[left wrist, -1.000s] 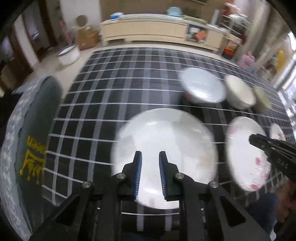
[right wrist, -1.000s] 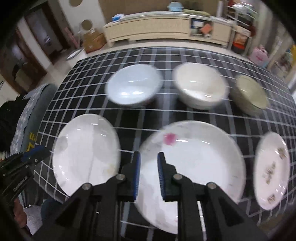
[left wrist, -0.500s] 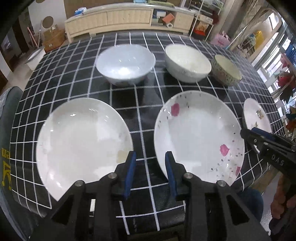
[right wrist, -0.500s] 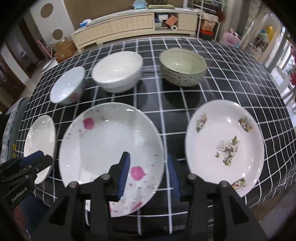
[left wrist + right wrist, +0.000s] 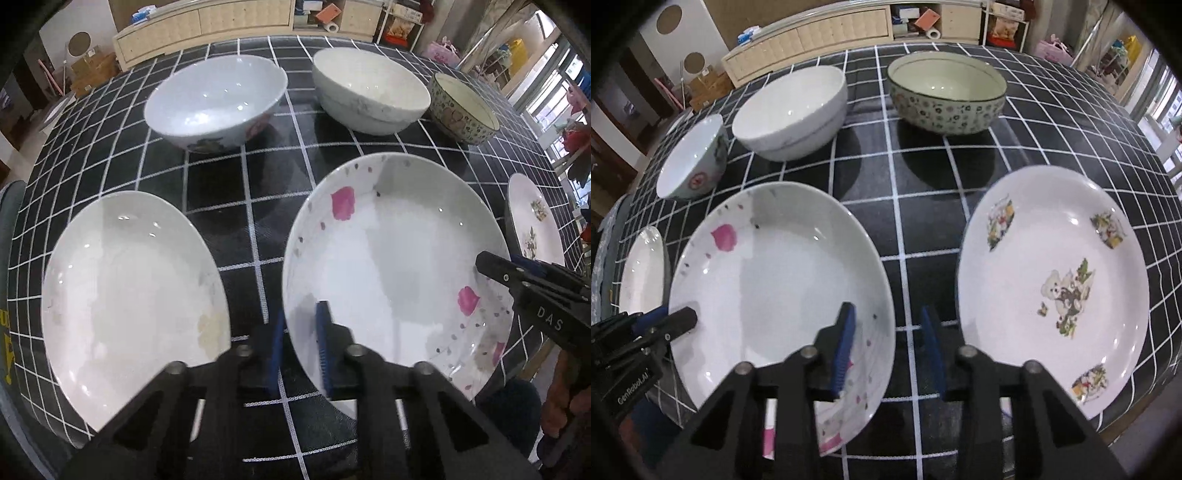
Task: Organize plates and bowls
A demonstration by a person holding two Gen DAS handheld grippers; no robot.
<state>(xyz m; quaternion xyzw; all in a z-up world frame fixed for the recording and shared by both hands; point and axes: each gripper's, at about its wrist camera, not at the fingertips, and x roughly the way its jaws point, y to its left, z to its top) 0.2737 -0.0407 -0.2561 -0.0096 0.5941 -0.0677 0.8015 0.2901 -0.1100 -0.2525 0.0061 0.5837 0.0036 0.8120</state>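
Note:
Three plates lie along the near edge of a black checked table: a plain white plate (image 5: 129, 302), a pink-petal plate (image 5: 395, 266) in the middle, and a bear-print plate (image 5: 1052, 288) on the right. Behind them stand a white bowl with red marks (image 5: 218, 99), a plain white bowl (image 5: 369, 88) and a green patterned bowl (image 5: 945, 92). My left gripper (image 5: 301, 339) is open, its jaws straddling the left rim of the pink-petal plate. My right gripper (image 5: 888, 339) is open, its jaws straddling that plate's right rim (image 5: 882, 295).
The checked tablecloth (image 5: 229, 184) covers the table. A long cream cabinet (image 5: 812, 33) stands behind it. Shelves with clutter (image 5: 399, 22) are at the back right. A grey chair back (image 5: 7, 206) is at the left edge.
Both grippers moved forward and down toward the pink-petal plate. The left came to its left rim, the right opened wider and came to its right rim.

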